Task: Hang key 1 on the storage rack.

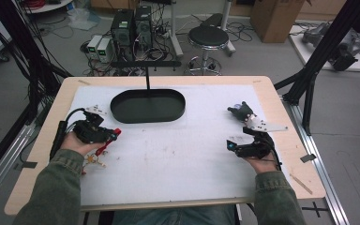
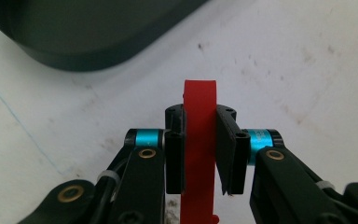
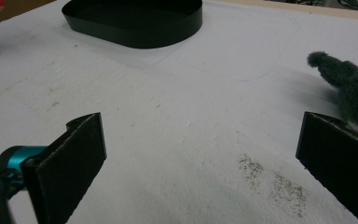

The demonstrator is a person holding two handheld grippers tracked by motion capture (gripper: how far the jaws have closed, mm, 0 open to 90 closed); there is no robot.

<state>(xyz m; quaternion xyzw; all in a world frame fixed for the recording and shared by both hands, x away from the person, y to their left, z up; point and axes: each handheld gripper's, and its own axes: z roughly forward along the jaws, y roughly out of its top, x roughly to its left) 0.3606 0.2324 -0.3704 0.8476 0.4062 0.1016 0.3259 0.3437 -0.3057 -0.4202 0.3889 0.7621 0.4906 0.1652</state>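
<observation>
Red plastic strip (image 2: 199, 140), a flat narrow piece whose exact kind cannot be told, is clamped between the jaws of the left gripper (image 1: 114, 135) near the left edge of the white mat (image 1: 178, 159), in front of the black oval tray (image 1: 148, 106). In the left gripper view its long axis is seen running along the jaws, with the squared free end pointing past the tips toward the tray wall. If the tray is the goal, as is judged, the strip should be kept level, carried over the rim and released only once well inside, so that the end is not caught on the wall. The right gripper (image 1: 234, 146) is held wide apart with nothing between its jaws, near the right edge, just beside a dark plush toy (image 1: 240, 110)
</observation>
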